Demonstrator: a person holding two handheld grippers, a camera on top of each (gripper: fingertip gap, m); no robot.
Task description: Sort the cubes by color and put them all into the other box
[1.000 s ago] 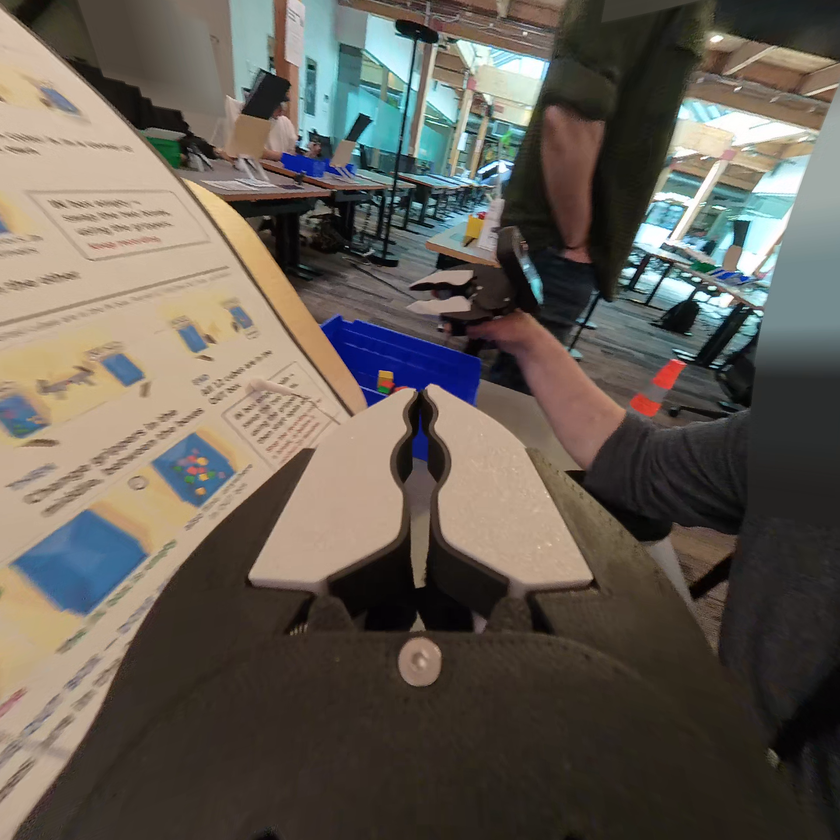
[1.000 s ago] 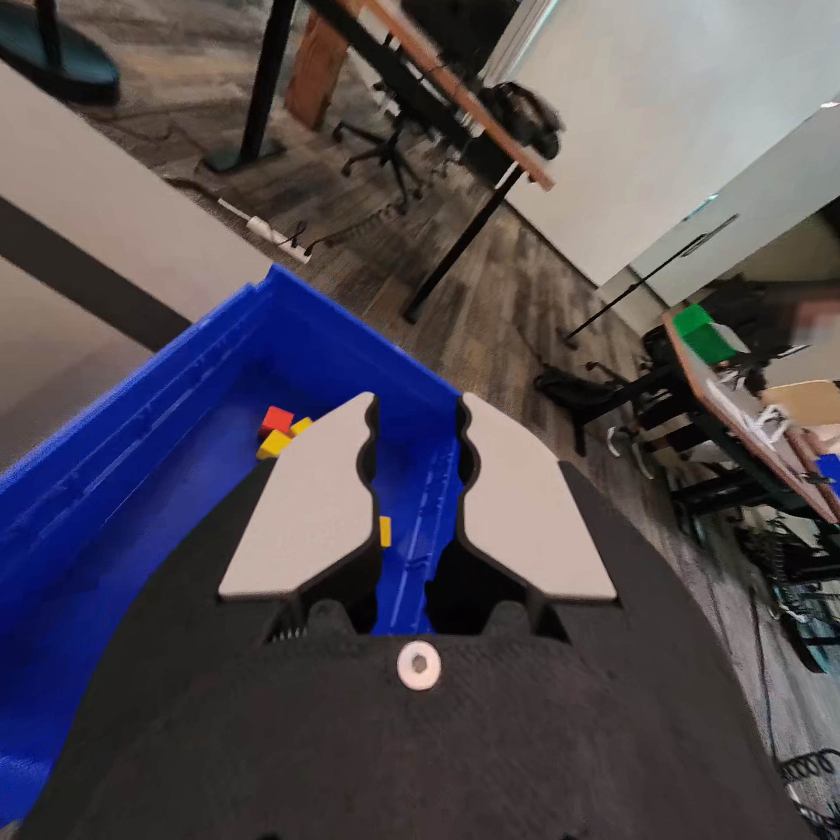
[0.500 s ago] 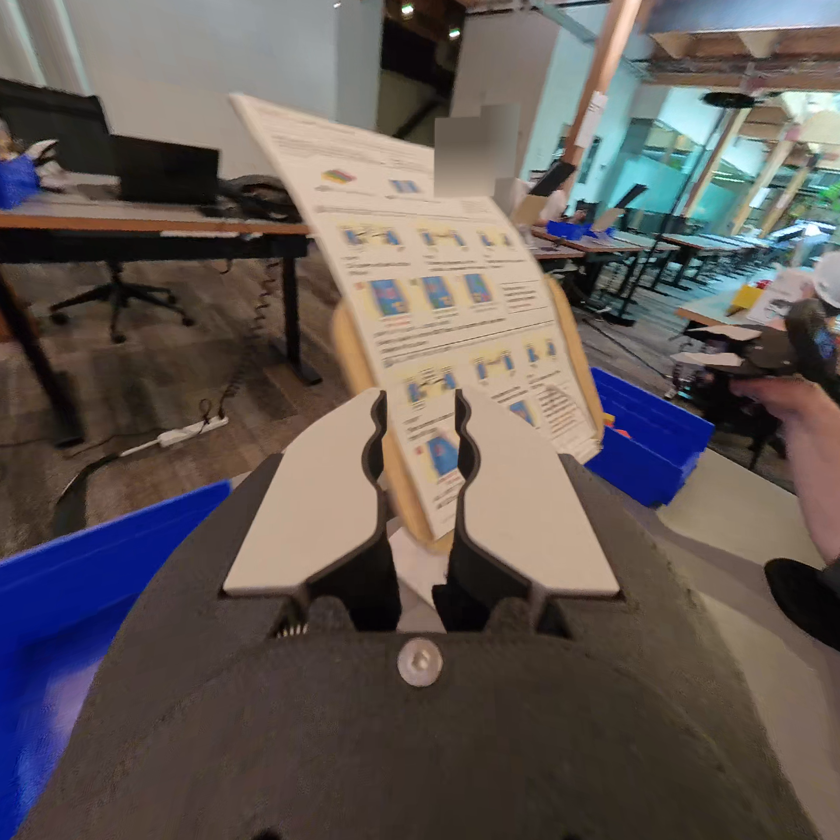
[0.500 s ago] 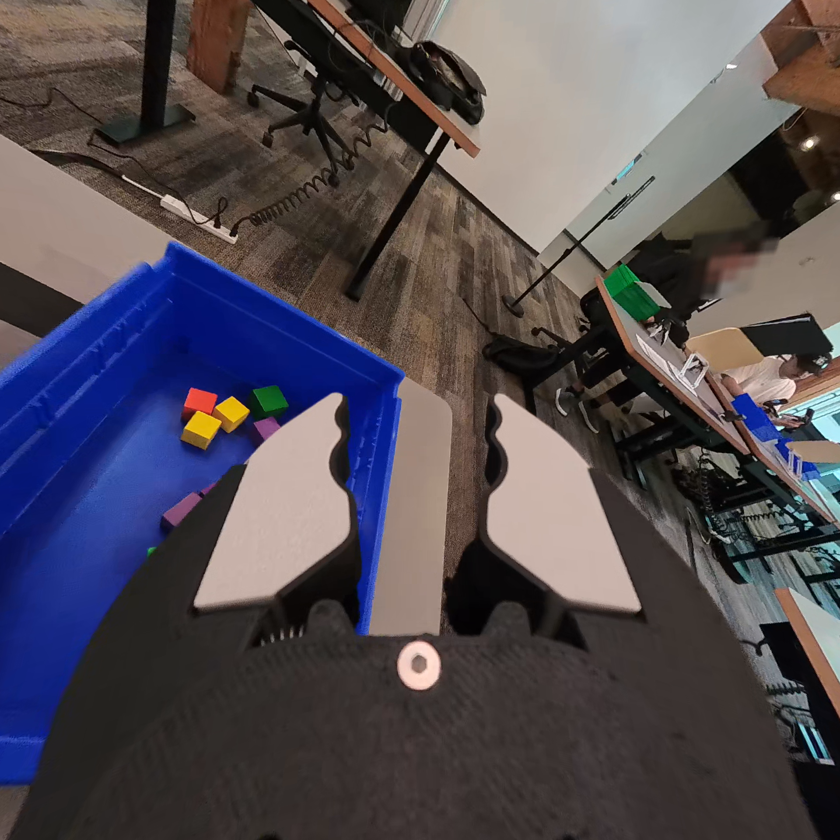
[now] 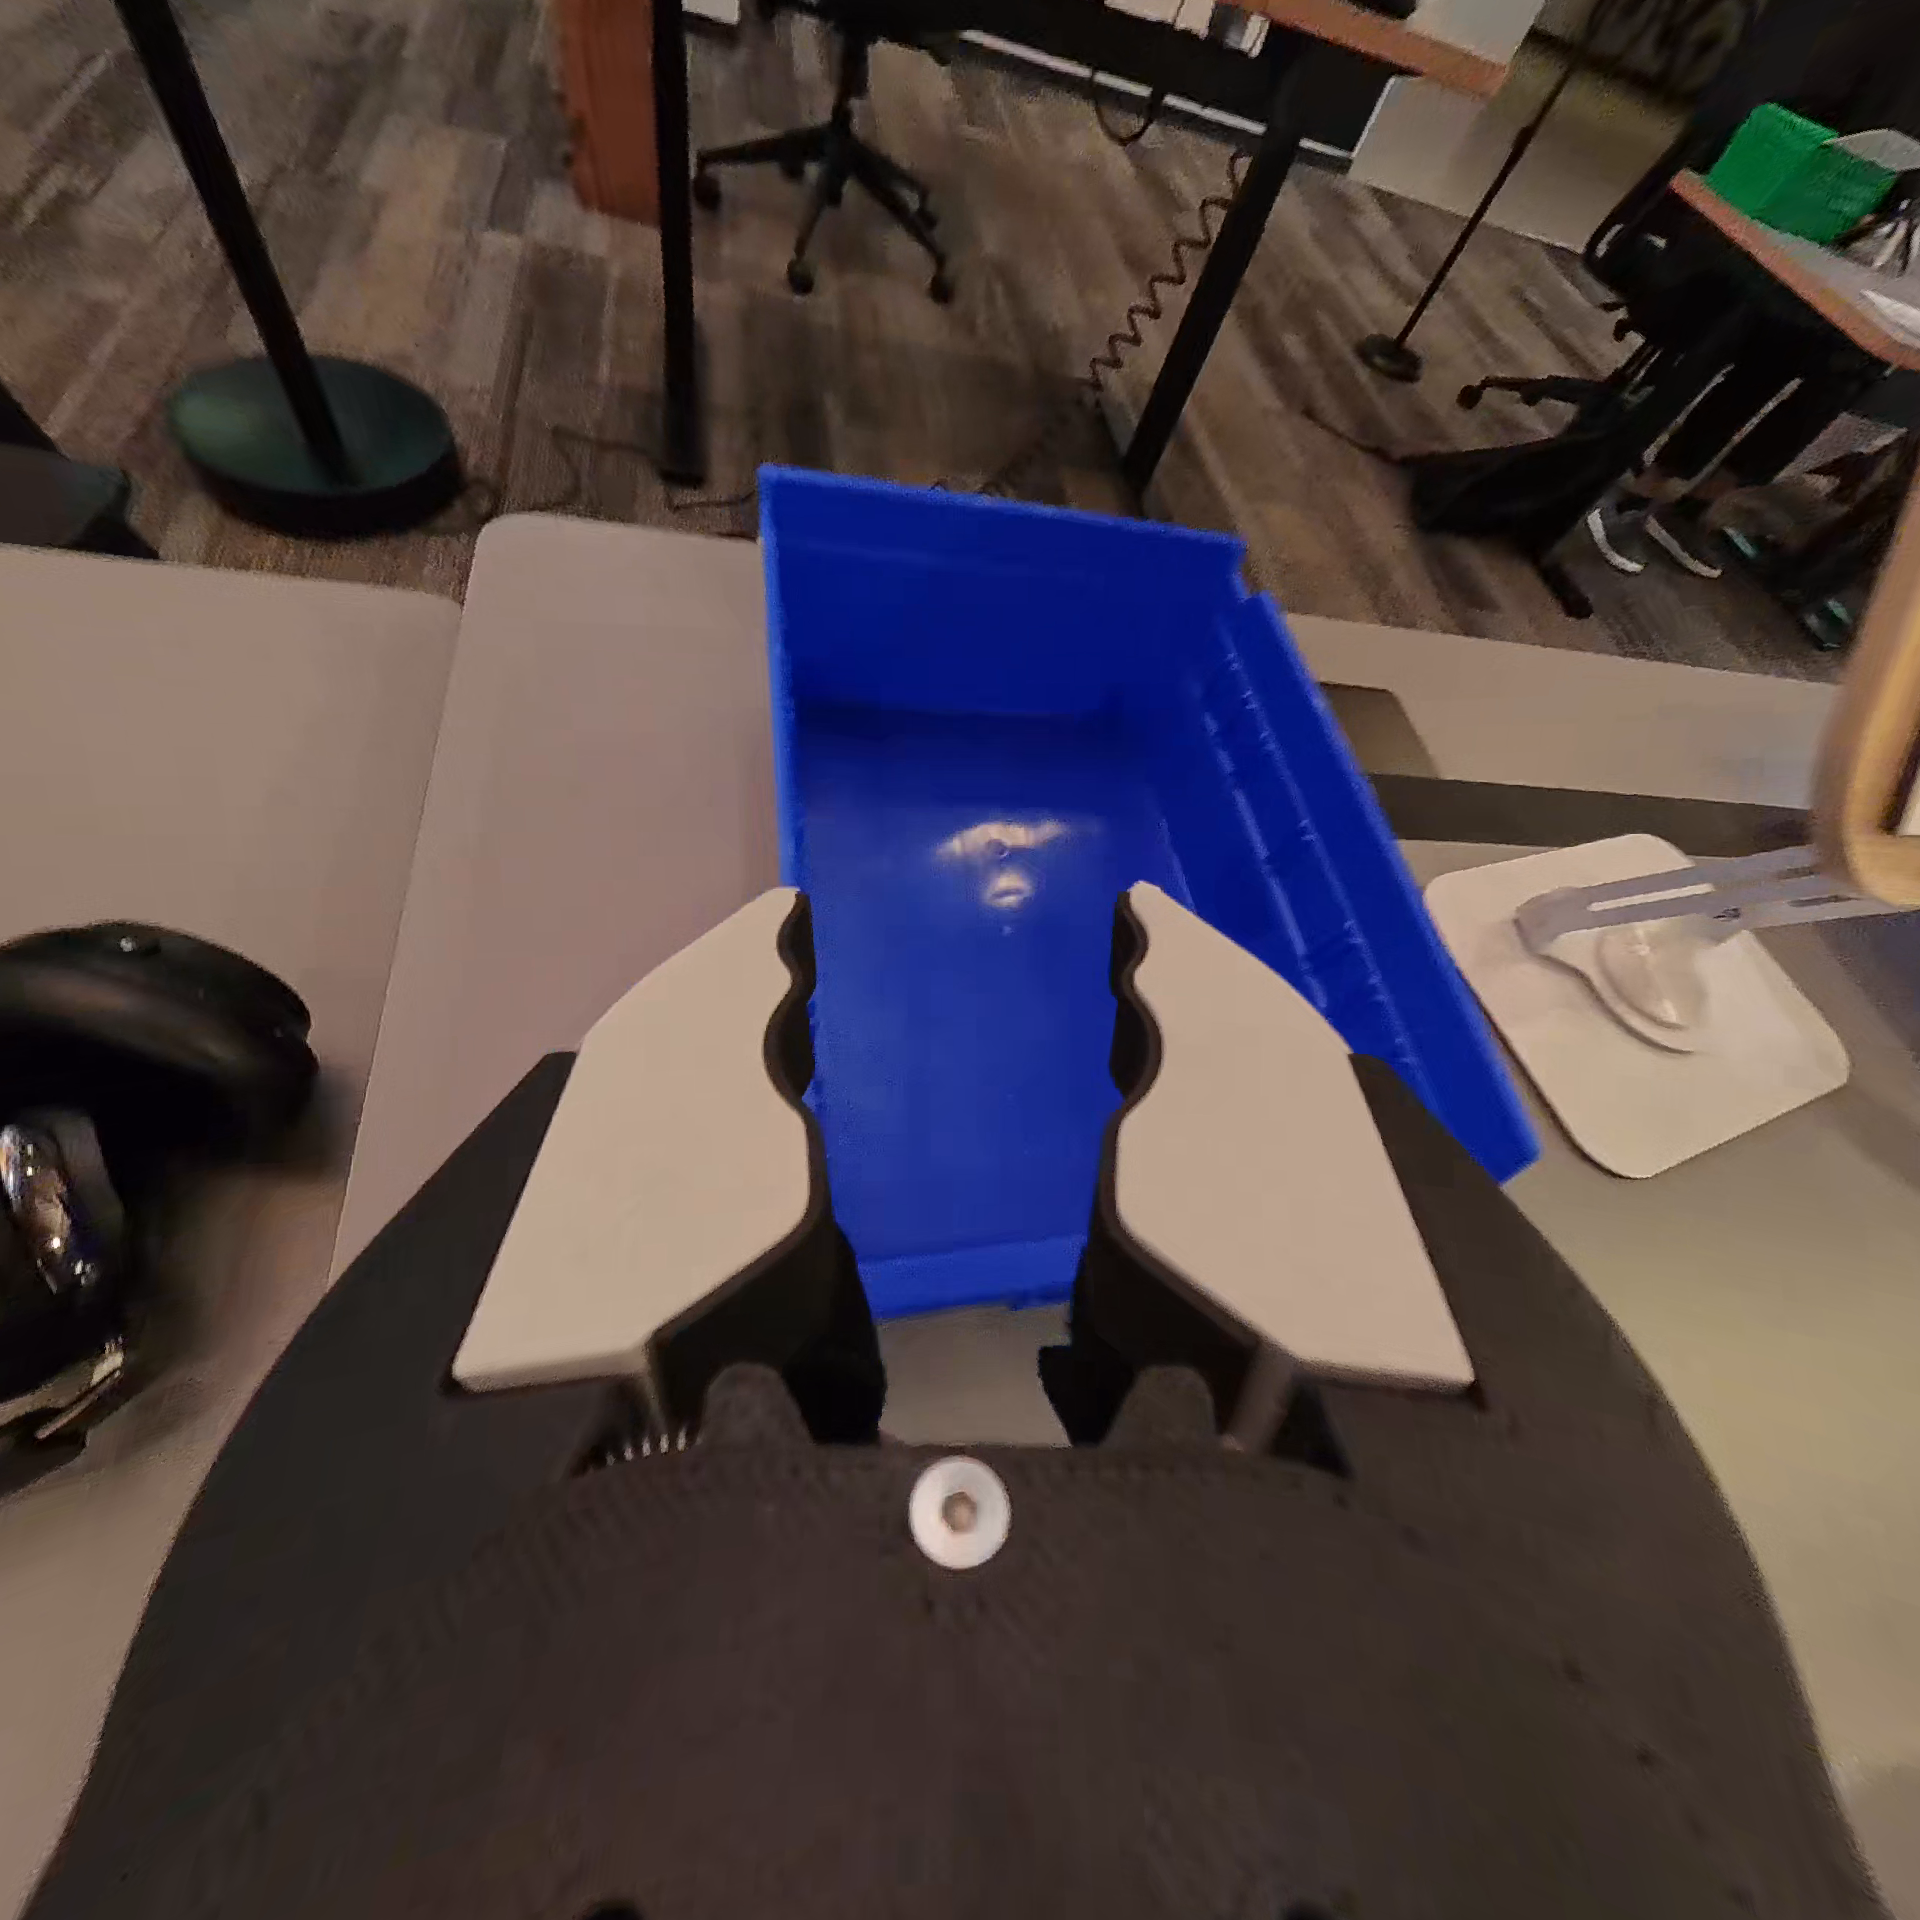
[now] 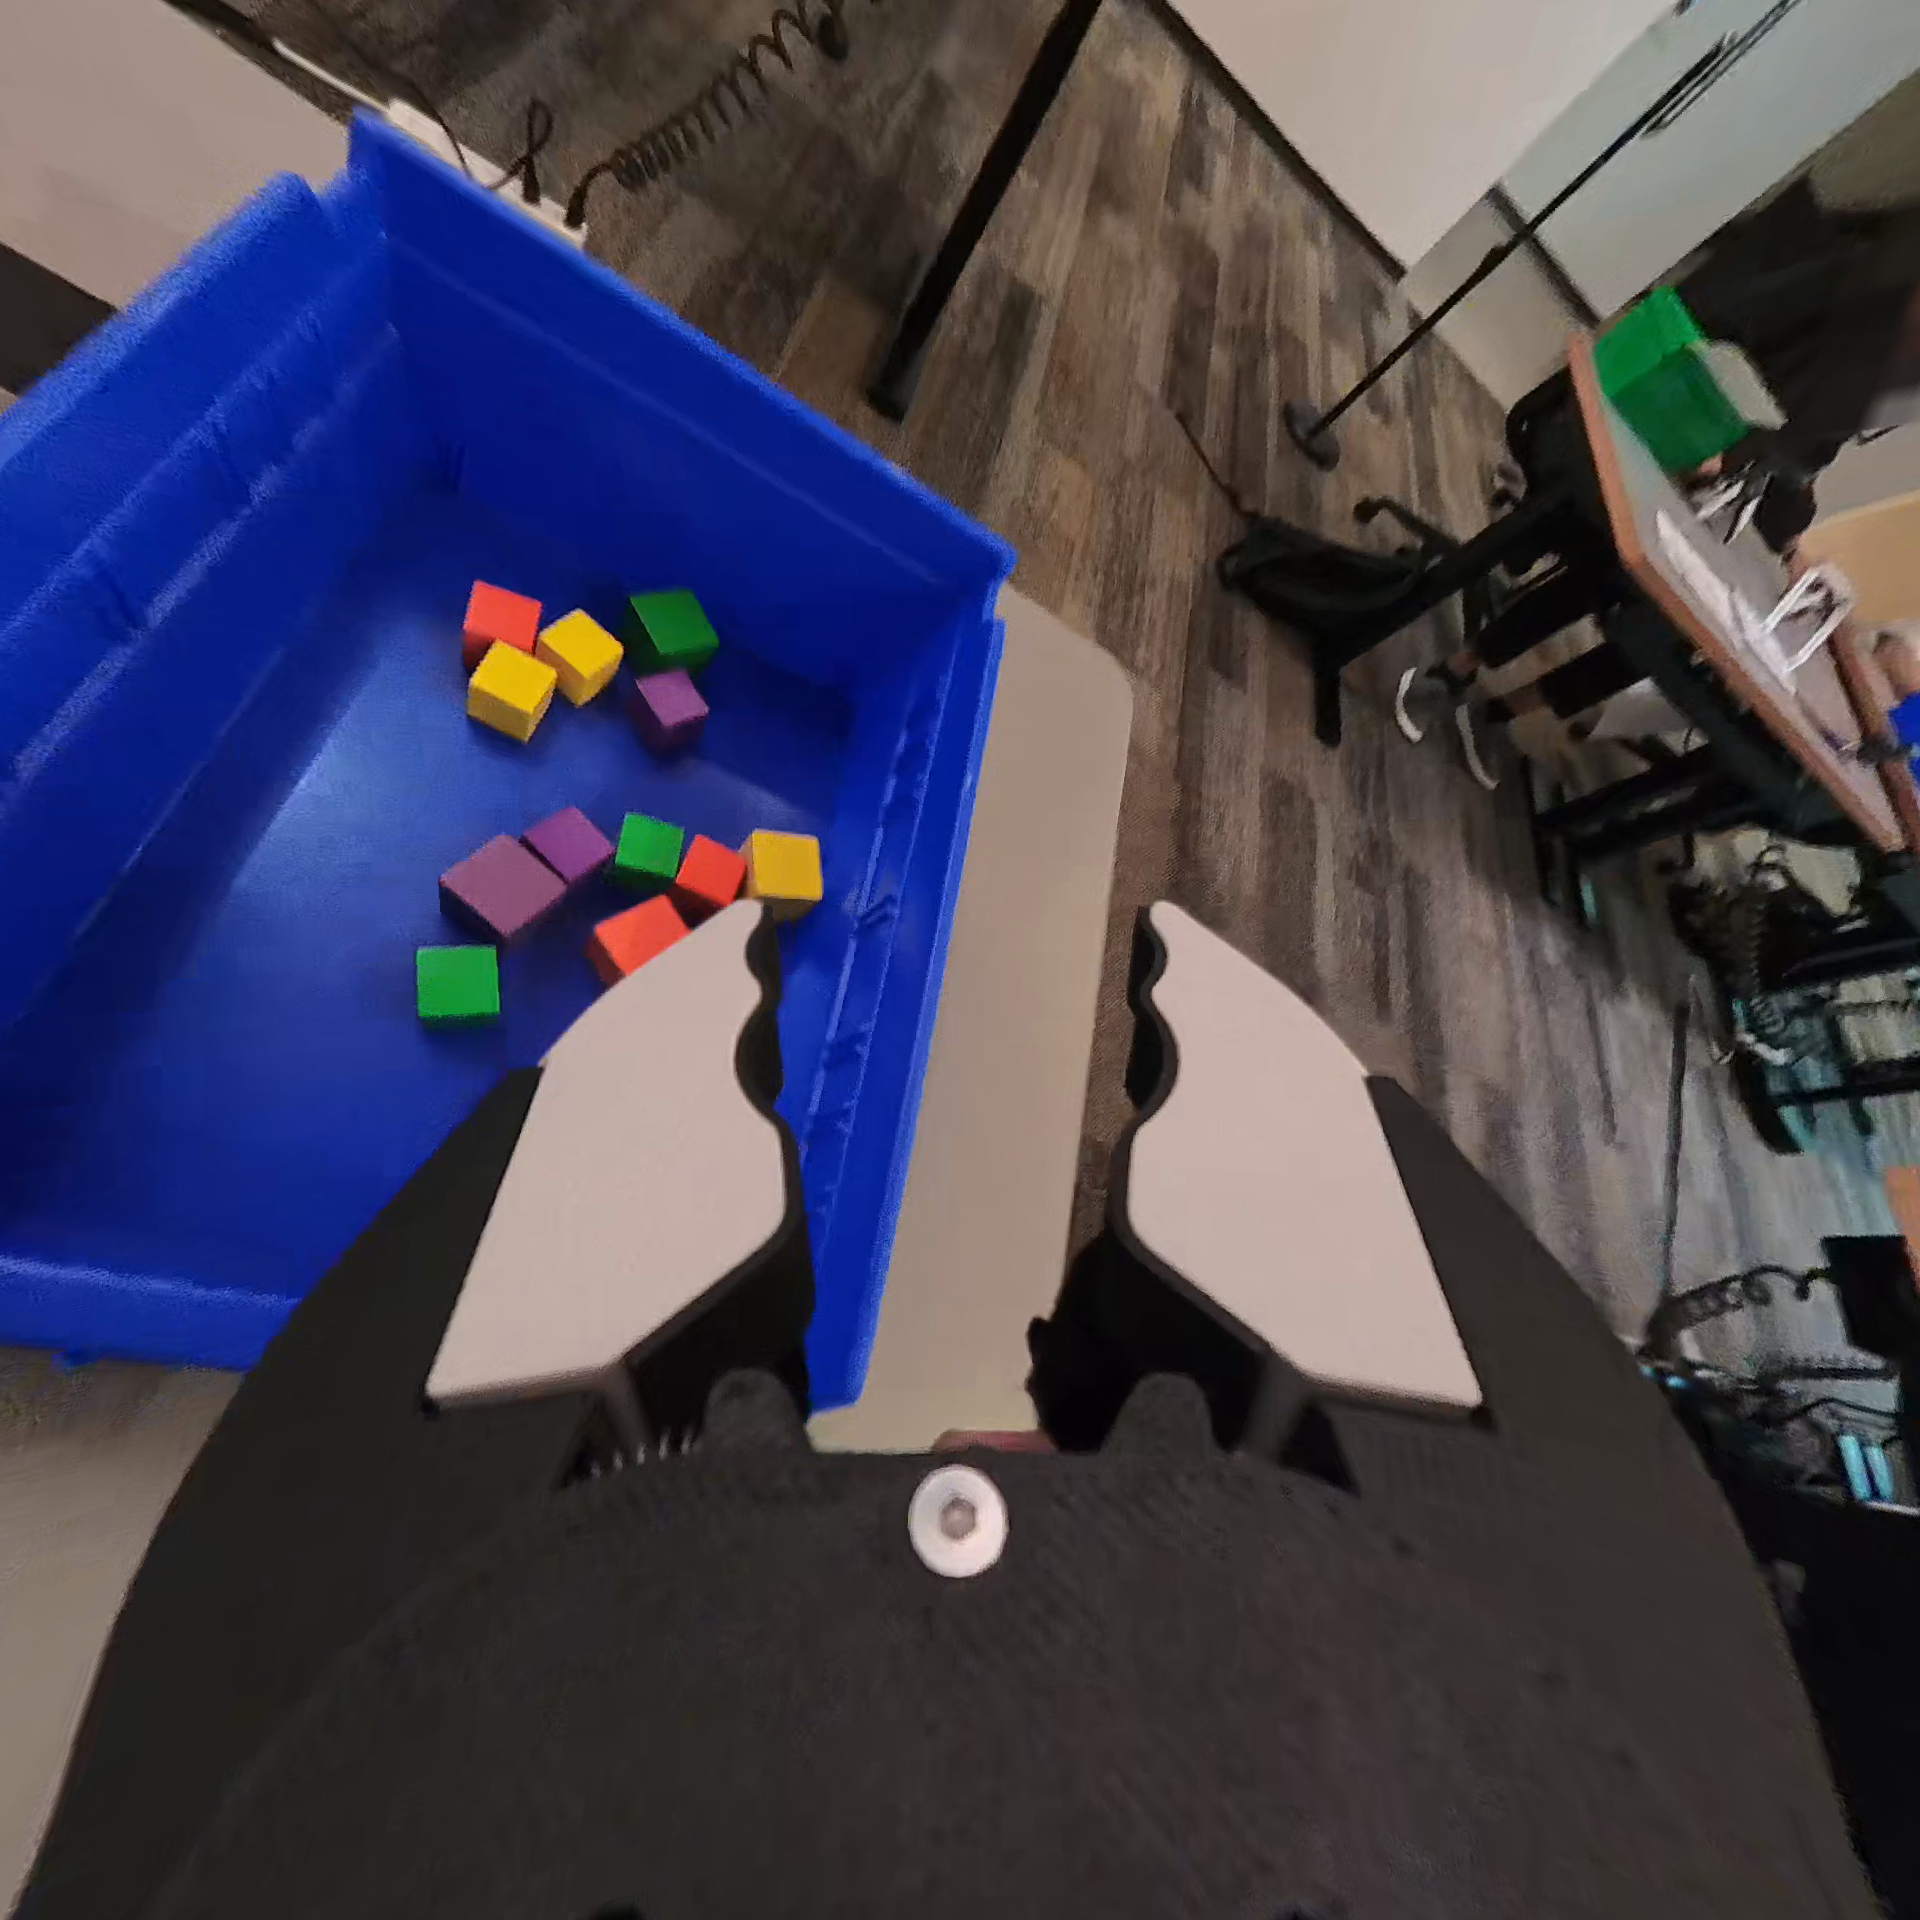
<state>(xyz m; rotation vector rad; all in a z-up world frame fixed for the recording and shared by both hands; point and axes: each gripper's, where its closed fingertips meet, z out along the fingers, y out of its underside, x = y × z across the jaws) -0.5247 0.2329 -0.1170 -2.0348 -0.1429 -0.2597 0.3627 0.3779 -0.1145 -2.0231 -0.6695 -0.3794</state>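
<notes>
Grey counter (image 5: 582, 790) carries both boxes. My left jaws (image 5: 961, 914) gape bare over the empty box (image 5: 987, 644); my right jaws (image 6: 951, 920) gape bare too, cubes (image 6: 634, 852) in the full box (image 6: 623, 364) just left. Tight clusters risk a double pinch.

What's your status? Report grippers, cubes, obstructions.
Left gripper open, nothing held, above bare blue plastic box. Right gripper open, nothing held, over rim of blue plastic box of mixed coloured cubes. No cubes moved; nothing blocking.
</notes>
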